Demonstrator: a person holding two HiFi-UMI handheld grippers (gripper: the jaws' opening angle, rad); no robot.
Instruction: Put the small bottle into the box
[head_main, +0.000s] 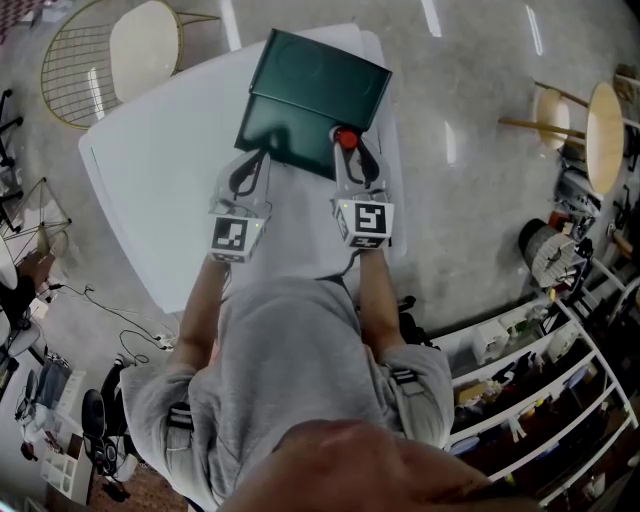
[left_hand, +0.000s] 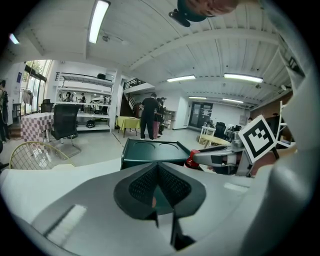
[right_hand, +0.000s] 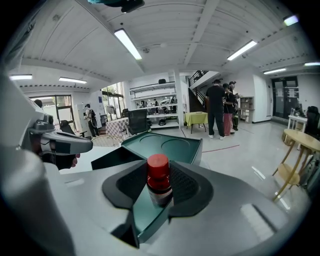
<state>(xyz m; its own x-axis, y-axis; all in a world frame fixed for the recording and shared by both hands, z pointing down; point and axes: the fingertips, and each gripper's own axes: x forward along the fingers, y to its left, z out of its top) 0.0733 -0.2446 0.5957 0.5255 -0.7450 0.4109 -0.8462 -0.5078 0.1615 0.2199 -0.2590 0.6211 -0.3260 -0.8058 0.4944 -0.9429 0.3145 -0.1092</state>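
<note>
The dark green box (head_main: 285, 130) lies open on the white table (head_main: 160, 170), its lid (head_main: 322, 70) tilted up at the far side. The small bottle (head_main: 346, 138) has a red cap (right_hand: 158, 166) and stands upright between the pads of my right gripper (head_main: 348, 150), which is shut on it just above the box's near edge. The green box wall (right_hand: 150, 210) shows under the bottle. My left gripper (head_main: 262, 155) is beside it at the same edge, fingertips together and nothing visibly held. In the left gripper view the box (left_hand: 150, 152) lies just beyond my left gripper (left_hand: 158, 172).
A wire chair with a cream seat (head_main: 110, 50) stands beyond the table's left corner. Round wooden stools (head_main: 600, 120) and loaded shelves (head_main: 540, 380) are at the right. Cables and gear (head_main: 60, 400) lie on the floor at the left. People (right_hand: 217, 107) stand far off.
</note>
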